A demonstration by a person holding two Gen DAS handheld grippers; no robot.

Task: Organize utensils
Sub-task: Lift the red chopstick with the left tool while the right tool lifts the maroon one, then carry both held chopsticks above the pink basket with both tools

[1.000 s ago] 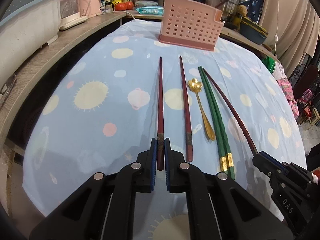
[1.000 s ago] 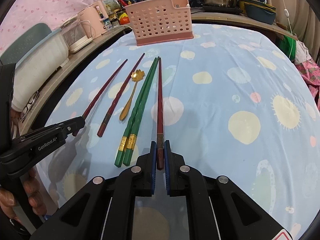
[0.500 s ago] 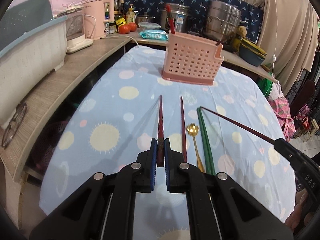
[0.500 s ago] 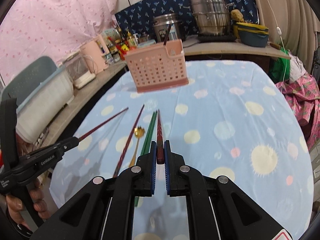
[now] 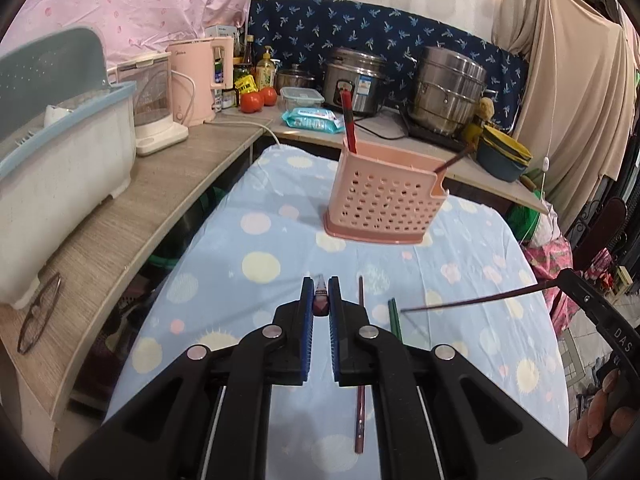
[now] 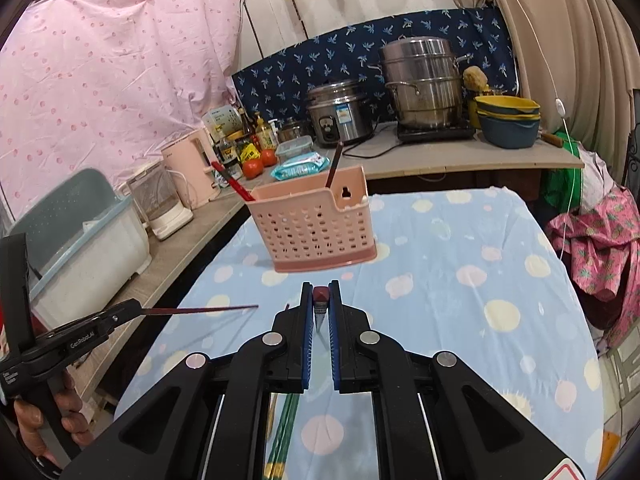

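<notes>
The left gripper [image 5: 321, 300] was pinching a dark red chopstick [image 5: 320, 300] between its blue pads, up in the air above the bench [image 5: 256, 240]. In the right wrist view that stick [image 6: 200, 311] poked out sideways from the left gripper [image 6: 132, 307], and a hand [image 6: 44, 420] held the handle below it.

The right gripper [image 6: 320, 304] was pinching its own dark red chopstick [image 6: 320, 295], also lifted off the bench. From the left wrist view this second stick [image 5: 472, 301] stretched across, thin and long, out of the right gripper [image 5: 560, 280] at the edge.

The pink basket [image 5: 384, 204] stood ahead of both grippers on the blue cloth with pale spots [image 5: 460, 264]. A red utensil [image 5: 347, 120] and a dark stick [image 5: 456, 159] already leaned inside it.

One more dark red chopstick [image 5: 360, 384] lay flat on the cloth just under the left gripper. Beside it lay green chopsticks [image 5: 394, 318], mostly hidden by the gripper, so I could not tell how many. In the right wrist view they [image 6: 286, 428] showed through the gap under the right gripper.

Behind the bench stood a pink kettle [image 5: 198, 80], two tomatoes [image 5: 258, 99] and big steel pots [image 5: 446, 88].
</notes>
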